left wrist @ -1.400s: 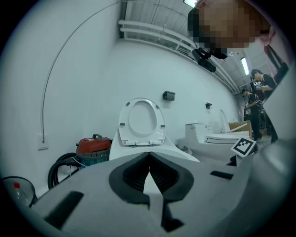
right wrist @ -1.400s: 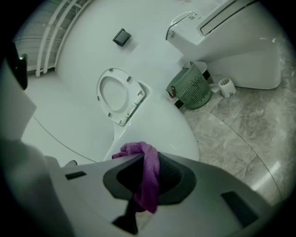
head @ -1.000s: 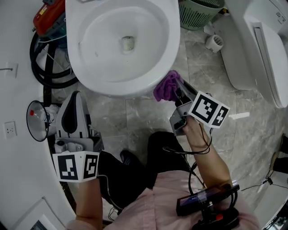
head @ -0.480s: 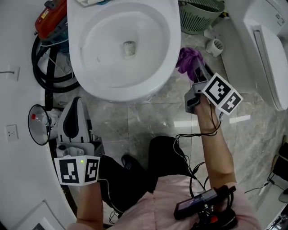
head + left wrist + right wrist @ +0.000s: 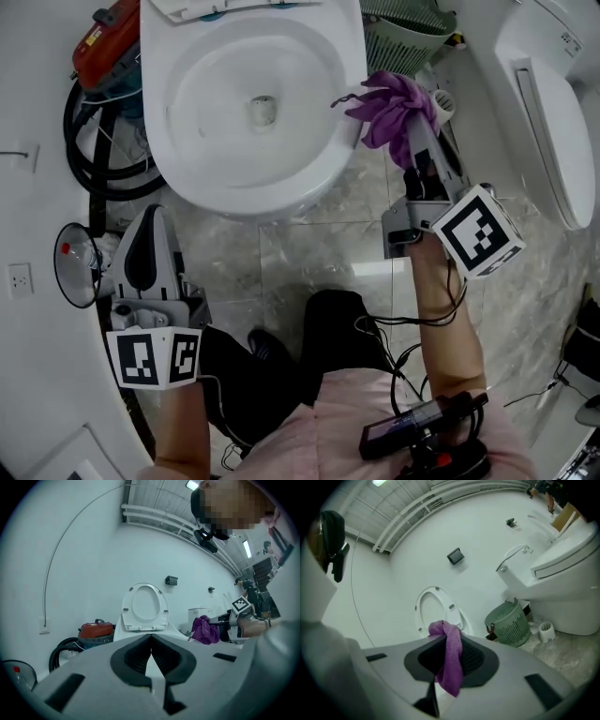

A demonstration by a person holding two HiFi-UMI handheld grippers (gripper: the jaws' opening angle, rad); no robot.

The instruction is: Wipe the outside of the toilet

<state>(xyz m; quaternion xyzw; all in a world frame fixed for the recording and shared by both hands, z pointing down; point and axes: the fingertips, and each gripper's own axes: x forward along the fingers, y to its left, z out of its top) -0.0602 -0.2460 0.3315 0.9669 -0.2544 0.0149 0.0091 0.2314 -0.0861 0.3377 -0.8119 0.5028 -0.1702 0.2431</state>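
The white toilet (image 5: 253, 103) fills the top centre of the head view, its seat lid (image 5: 144, 607) raised. A purple cloth (image 5: 389, 111) hangs bunched against the bowl's right outer rim, and my right gripper (image 5: 412, 131) is shut on it. In the right gripper view the purple cloth (image 5: 450, 660) is pinched between the jaws, with the lid (image 5: 436, 609) beyond. My left gripper (image 5: 150, 253) hovers low at the left front of the bowl, shut and holding nothing; its view looks at the toilet with the cloth (image 5: 205, 629) at the right.
A red vacuum (image 5: 103, 37) with a black hose (image 5: 94, 141) lies left of the toilet. A green basket (image 5: 408, 33) and a small white cup (image 5: 448, 98) stand to its right. A second white toilet (image 5: 544, 122) sits at the far right. A round lamp-like object (image 5: 70, 267) rests near the left wall.
My right gripper has carried the purple cloth from the bowl's front right edge up along its right side toward the back. The left gripper has barely moved.
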